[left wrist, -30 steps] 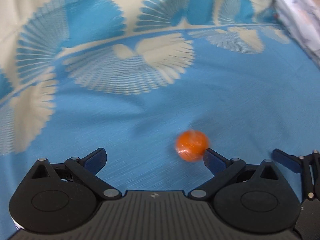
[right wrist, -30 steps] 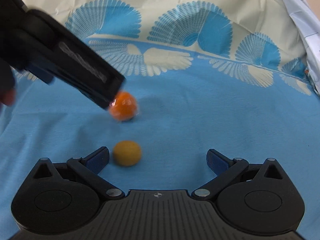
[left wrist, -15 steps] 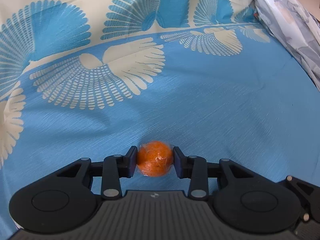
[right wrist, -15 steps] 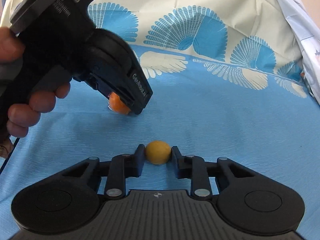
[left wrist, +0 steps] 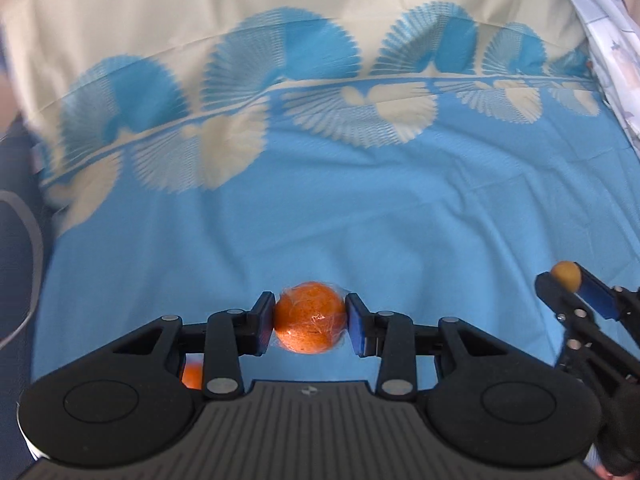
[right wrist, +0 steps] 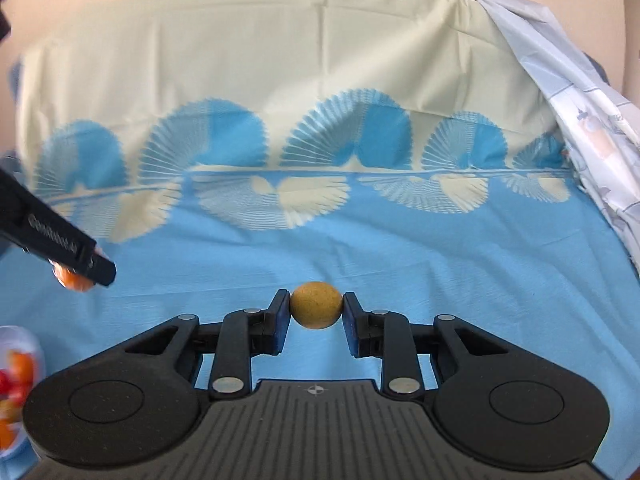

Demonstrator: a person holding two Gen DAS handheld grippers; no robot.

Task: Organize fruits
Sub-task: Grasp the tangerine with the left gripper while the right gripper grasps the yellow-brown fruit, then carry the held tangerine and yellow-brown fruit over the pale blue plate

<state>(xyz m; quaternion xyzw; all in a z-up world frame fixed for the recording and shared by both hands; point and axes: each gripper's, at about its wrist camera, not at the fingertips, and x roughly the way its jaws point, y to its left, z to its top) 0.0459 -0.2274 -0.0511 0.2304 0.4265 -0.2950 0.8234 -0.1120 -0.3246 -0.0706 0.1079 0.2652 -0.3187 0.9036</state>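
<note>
At far left, clear container (right wrist: pixel 18 384) of fruit, likely the drop target | left gripper (left wrist: pixel 309 322) clenched on wrapped orange fruit (left wrist: pixel 309 317), held above blue cloth (left wrist: pixel 320 216) | right gripper (right wrist: pixel 315 312) grasping yellow fruit (right wrist: pixel 316 305) for carrying.

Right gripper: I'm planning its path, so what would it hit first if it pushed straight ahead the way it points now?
The right gripper, shut on the yellow fruit, points across the blue cloth. Nothing stands in that line; it would likely meet the cloth where it rises cream-coloured, though depth is unclear.
</note>
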